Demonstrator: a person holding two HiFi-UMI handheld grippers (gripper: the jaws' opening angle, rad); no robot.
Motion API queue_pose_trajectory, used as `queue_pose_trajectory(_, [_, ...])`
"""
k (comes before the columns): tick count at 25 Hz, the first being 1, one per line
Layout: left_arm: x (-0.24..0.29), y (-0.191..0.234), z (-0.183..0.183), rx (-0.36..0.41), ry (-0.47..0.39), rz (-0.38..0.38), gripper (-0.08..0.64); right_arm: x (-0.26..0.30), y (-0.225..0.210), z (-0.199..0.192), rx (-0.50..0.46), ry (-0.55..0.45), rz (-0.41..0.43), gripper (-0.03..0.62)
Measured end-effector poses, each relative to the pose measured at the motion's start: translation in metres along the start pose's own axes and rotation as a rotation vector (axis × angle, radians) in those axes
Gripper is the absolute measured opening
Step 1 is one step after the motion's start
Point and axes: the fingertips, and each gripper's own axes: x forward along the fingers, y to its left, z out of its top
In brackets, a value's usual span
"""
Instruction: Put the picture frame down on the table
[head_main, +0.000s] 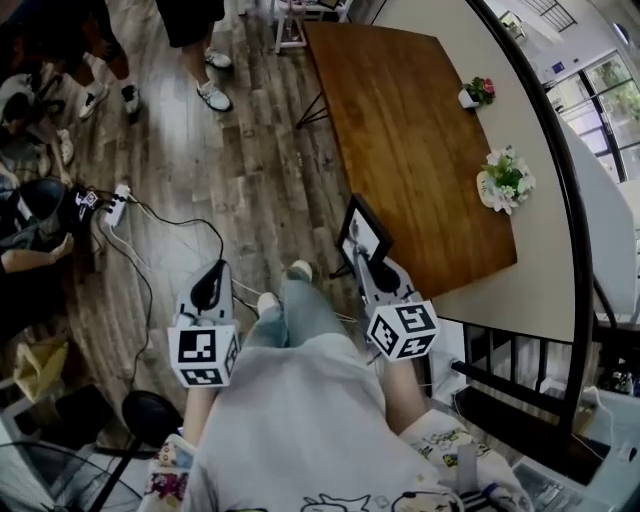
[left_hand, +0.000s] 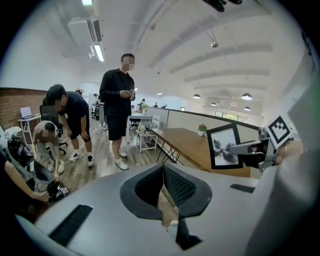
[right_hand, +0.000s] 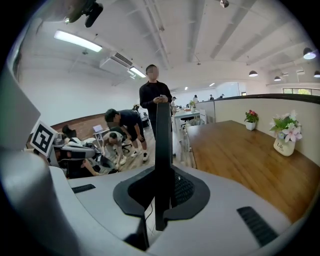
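Observation:
A black picture frame (head_main: 361, 237) with a white mat and a dark picture is held upright in my right gripper (head_main: 372, 266), just off the near left edge of the wooden table (head_main: 410, 140). In the right gripper view the frame (right_hand: 162, 150) shows edge-on as a tall black bar clamped between the jaws. In the left gripper view the frame (left_hand: 223, 146) faces the camera, with the right gripper beside it. My left gripper (head_main: 208, 288) hangs over the floor by the person's left knee, jaws closed together with nothing in them.
On the table's far side stand a small pot of red flowers (head_main: 477, 93) and a white pot of pale flowers (head_main: 504, 181). People (head_main: 200, 45) stand on the wood floor to the left; a power strip and cables (head_main: 118, 205) lie there. A railing (head_main: 560, 330) runs at right.

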Motion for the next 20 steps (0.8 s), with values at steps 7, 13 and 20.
queue_pose_trajectory(7, [0.035, 0.001, 0.017, 0.023, -0.001, -0.034, 0.005, 0.016, -0.023, 0.003, 0.016, 0.0, -0.046, 0.029])
queue_pose_trajectory(13, [0.093, -0.001, 0.051, 0.073, -0.004, -0.079, 0.005, 0.045, -0.061, 0.022, 0.052, -0.021, -0.094, 0.029])
queue_pose_trajectory(20, [0.184, -0.023, 0.11, 0.14, -0.008, -0.183, 0.005, 0.07, -0.125, 0.054, 0.119, -0.045, -0.203, 0.029])
